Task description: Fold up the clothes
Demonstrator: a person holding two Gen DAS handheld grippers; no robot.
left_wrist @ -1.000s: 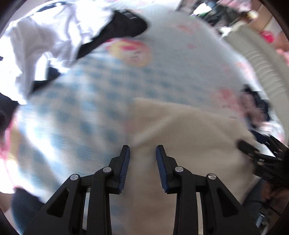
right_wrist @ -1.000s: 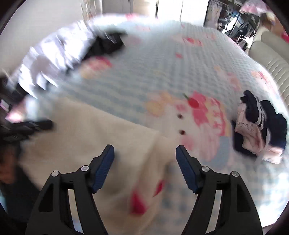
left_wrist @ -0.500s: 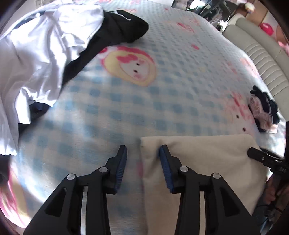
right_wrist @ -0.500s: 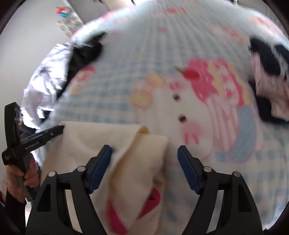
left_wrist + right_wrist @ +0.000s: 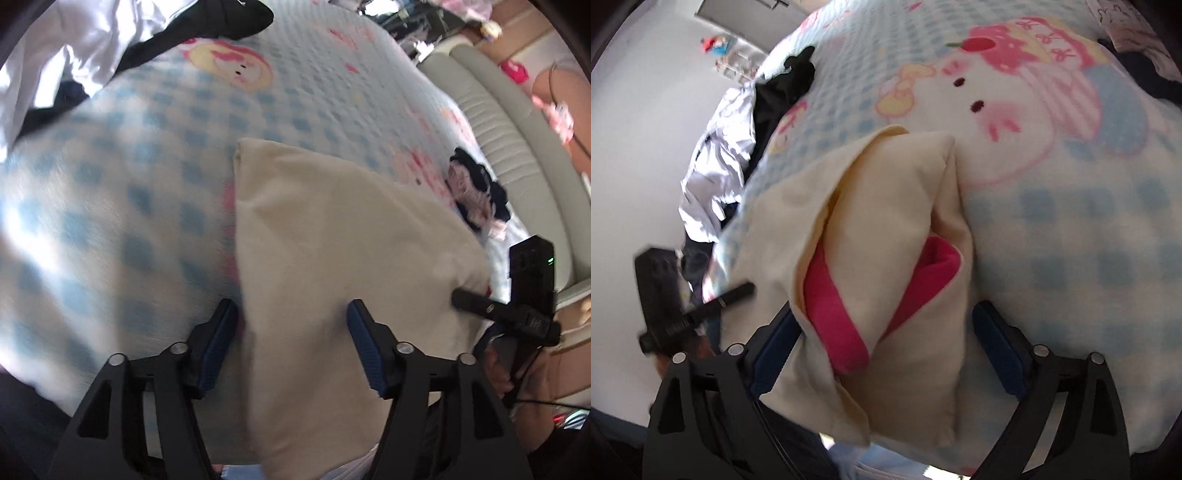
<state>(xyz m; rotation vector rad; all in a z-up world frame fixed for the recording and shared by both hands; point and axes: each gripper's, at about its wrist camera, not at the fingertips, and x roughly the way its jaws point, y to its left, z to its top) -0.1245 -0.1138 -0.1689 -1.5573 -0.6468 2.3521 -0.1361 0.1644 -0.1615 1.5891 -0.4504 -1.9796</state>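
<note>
A folded cream garment [image 5: 332, 240] with pink trim [image 5: 831, 314] lies on the blue-checked bedcover [image 5: 110, 192]. My left gripper [image 5: 293, 332] hangs over its near left edge. The jaws are opening, with cloth lying between them and the pads not pressing it. My right gripper [image 5: 886, 347] straddles the garment's open pink-lined end. Its jaws are opening wide and the cloth bulges between them without being pinched. The right gripper's finger [image 5: 476, 301] shows at the garment's right edge in the left wrist view. The left gripper's finger [image 5: 735, 293] shows in the right wrist view.
A heap of white clothes [image 5: 74, 55] and a black garment [image 5: 221, 18] lie at the bed's far left. A small dark and pink bundle [image 5: 476, 195] rests near the padded grey headboard [image 5: 517, 166]. A cartoon print [image 5: 1015, 85] covers the bedcover beyond the garment.
Both grippers' jaws have spread wider. The left gripper has slid back along the cream garment's left edge. The right gripper has rolled and dropped closer over the pink-lined end.
</note>
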